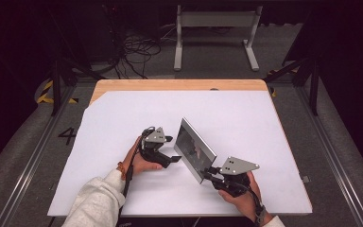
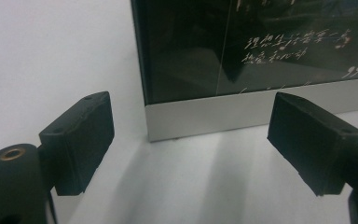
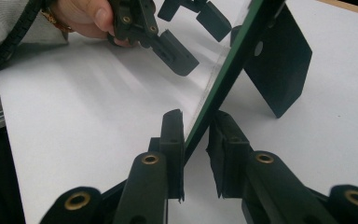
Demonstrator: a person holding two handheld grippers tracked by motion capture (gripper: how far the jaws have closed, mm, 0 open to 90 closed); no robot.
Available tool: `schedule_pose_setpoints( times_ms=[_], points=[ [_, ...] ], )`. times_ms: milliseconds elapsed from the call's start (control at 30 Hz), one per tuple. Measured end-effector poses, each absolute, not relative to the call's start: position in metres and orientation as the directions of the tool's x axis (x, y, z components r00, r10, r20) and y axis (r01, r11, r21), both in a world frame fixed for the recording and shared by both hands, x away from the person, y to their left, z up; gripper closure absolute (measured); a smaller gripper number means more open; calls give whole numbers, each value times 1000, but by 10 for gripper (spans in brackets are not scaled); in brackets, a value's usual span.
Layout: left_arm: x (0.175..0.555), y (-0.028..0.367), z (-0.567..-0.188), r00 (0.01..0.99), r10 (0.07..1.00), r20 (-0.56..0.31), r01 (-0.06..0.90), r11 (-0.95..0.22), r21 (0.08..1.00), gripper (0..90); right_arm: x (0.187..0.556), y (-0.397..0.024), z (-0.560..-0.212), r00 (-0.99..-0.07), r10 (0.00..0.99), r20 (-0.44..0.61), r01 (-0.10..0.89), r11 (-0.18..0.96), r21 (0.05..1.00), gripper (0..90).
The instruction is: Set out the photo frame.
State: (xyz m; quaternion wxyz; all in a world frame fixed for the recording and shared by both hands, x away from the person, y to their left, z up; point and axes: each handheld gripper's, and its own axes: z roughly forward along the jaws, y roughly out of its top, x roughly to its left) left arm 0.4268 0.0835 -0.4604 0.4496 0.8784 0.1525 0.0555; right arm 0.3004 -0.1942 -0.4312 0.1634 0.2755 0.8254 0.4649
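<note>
Frame stands upright on white sheet, near table's middle, set diagonally in the high view. It has a silver border w/ dark glass; in the left gripper view the glass shows pale handwritten script, too small to read. Rear stand, a dark flat panel, props it from behind, foot on the sheet.

Right gripper is at frame's near corner. In the right gripper view the jaws straddle the thin edge, one pad each side, and look closed on it; a sliver of gap on the right side can't be ruled out.

Left gripper is low over the sheet, just beside frame's glass face, jaws spread wide w/ nothing between them. In its own view the pads sit apart in front of the lower silver border, not touching it. The person's left hand rests on the sheet behind it, pale sleeve coming in from the bottom edge. Wooden table edge shows beyond the sheet.
</note>
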Motion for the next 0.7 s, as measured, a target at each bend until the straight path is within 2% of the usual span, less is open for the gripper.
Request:
schedule_pose_setpoints(
  times_ms=[200,700],
  points=[
    [428,74,-461,956,286,-57,215,-558,802,159,300,-196,-432,-796,605,-12,301,414,859,765],
    [424,77,-458,962,267,-51,208,-602,771,267,301,-201,-431,-794,607,-15,308,424,852,780]
  ],
)
